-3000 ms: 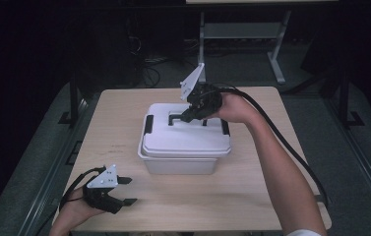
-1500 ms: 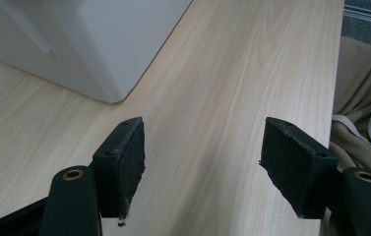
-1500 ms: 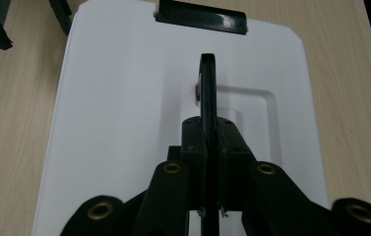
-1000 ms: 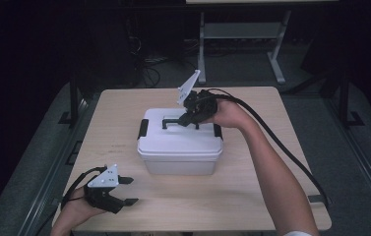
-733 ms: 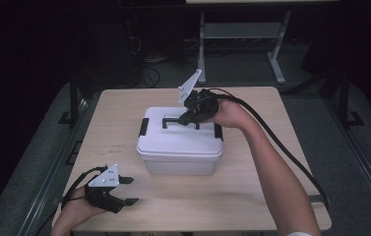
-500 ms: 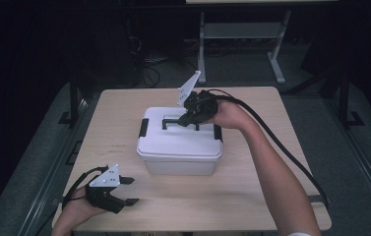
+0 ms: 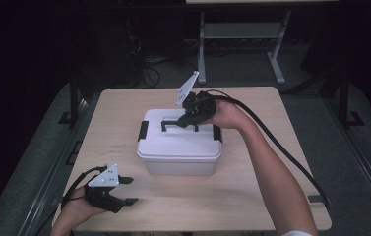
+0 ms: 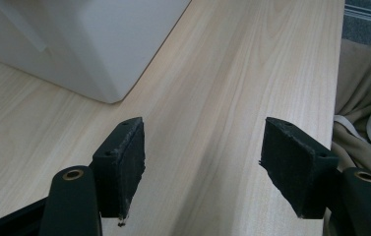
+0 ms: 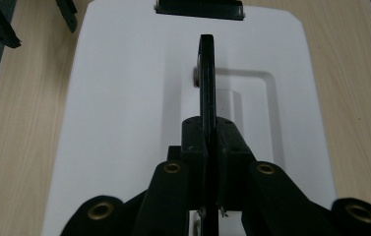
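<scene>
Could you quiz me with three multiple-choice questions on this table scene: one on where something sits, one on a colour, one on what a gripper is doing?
1. Where does the left gripper sit?
A. On top of the box
B. Near the table's front left corner, apart from the box
C. Behind the box

2. What colour is the box's carry handle?
A. Black
B. Red
C. White

3. What is the state of the right gripper?
A. Open above the lid
B. Shut on nothing
C. Shut on the handle

Answers:
1. B: the high view shows it low on the wooden table, well clear of the white box.
2. A: the upright handle is black against the white lid.
3. C: in the right gripper view both pads press on the raised handle between them.
</scene>
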Tool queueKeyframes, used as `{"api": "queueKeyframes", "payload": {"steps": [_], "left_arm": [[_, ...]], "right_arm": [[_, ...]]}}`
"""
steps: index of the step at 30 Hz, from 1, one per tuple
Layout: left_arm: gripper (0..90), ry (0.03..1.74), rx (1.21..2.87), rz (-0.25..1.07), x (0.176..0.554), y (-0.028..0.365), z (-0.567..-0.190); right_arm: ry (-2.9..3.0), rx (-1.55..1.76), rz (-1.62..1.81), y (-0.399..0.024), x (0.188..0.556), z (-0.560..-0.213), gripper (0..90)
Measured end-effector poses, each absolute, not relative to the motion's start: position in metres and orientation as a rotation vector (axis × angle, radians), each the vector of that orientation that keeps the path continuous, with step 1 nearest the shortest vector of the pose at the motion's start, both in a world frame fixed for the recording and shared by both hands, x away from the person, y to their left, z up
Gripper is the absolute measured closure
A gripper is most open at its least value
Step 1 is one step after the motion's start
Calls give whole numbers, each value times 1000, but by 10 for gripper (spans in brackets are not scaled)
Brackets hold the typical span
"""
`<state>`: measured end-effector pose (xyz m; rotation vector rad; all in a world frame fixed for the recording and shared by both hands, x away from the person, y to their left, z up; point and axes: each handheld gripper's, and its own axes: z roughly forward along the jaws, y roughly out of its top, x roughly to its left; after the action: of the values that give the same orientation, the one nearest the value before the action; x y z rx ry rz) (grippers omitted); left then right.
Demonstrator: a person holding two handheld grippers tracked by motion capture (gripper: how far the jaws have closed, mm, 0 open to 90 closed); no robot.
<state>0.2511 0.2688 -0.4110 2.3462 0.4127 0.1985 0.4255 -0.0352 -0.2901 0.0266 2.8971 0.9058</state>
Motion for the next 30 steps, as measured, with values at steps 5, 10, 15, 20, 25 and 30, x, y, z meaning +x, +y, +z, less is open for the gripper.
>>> {"api": "queueKeyframes", "payload": {"steps": [5,10,15,20,25,30], "left_arm": [[328,414,2348,198,251,269,-411],[329,416,2346,200,250,269,-411],[328,416,2345,200,250,269,-411],[328,419,2345,198,250,269,-411],[328,421,2345,197,251,269,-412],[328,420,2345,198,250,269,-411]], "right_arm": [[2896,32,912,-36,425,-290,833],[2894,24,909,-36,425,-290,835],[2895,18,901,-37,425,-290,836],[2896,-9,871,-39,424,-289,838],[2898,-17,868,-42,424,-289,837],[2910,6,876,-42,425,-289,831]]}}
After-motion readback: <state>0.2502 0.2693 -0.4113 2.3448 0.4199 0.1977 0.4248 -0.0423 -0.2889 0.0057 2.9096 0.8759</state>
